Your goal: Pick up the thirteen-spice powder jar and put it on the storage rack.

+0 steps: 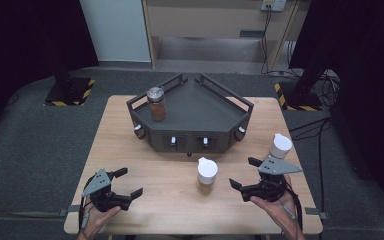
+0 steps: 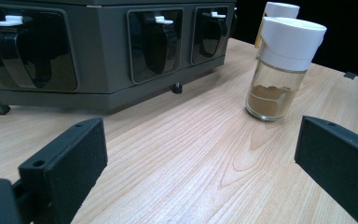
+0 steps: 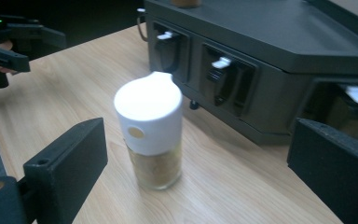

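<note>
A glass spice jar with a white cap (image 1: 207, 171) (image 2: 279, 70) (image 3: 151, 135) stands upright on the wooden table (image 1: 170, 200), in front of the dark grey rack (image 1: 195, 112). My right gripper (image 1: 243, 172) (image 3: 196, 161) is just right of it, open, jaws wide and pointing at it; the jar sits ahead between them, apart from both pads. A second white-capped jar (image 1: 280, 146) (image 2: 280, 9) stands at the right. A jar of brown spice with a dark lid (image 1: 156, 104) stands on the rack's left corner. My left gripper (image 1: 130, 181) (image 2: 200, 161) (image 3: 9, 42) rests open at the front left, holding nothing.
The rack's front wall (image 2: 107, 51) (image 3: 270, 60) carries several recessed black holders with white clips. Bare wood lies between the two grippers. Around the table the floor is dark carpet, with stands on hazard-striped bases (image 1: 70, 92) at the back corners.
</note>
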Tool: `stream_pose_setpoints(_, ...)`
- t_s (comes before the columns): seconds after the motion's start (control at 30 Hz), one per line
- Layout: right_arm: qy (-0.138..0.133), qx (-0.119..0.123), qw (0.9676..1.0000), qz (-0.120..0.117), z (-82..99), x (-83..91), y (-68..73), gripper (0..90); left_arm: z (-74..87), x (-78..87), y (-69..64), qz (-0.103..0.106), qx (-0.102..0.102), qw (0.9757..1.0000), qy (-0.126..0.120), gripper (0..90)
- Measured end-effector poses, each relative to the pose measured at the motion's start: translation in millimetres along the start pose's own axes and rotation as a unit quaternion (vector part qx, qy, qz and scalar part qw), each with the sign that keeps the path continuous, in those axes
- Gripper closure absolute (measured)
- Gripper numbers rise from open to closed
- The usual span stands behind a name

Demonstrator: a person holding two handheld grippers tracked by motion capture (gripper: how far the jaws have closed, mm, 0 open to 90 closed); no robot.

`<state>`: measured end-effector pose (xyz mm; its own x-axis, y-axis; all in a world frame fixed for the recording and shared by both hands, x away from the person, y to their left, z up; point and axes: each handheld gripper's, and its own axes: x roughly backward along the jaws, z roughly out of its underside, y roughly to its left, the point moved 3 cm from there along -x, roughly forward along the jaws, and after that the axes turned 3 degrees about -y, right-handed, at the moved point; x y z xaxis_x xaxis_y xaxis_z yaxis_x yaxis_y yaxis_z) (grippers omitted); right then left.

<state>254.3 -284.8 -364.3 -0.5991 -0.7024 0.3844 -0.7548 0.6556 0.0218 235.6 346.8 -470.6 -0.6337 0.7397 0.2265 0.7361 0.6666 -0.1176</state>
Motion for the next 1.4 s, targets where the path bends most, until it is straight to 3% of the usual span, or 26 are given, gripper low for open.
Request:
stream_pose_setpoints(0.7,0.018,0.006,0.9983,-0.056,-15.2,-68.6,5.4,6.5,-1.0,-1.3,-0.7,0.003,-0.004,1.0000,0.006,1.4)
stream_pose_setpoints(1.07,0.035,-0.002,0.9979,-0.055,-5.1,-92.9,8.1,8.9,-1.2,-1.5,-0.9,0.003,-0.004,1.0000,0.007,1.4)
stream_pose_setpoints(1.4,0.016,-0.007,0.9990,-0.041,14.2,-102.2,15.7,16.4,-1.3,-1.5,-0.9,0.004,-0.005,1.0000,0.007,1.4)
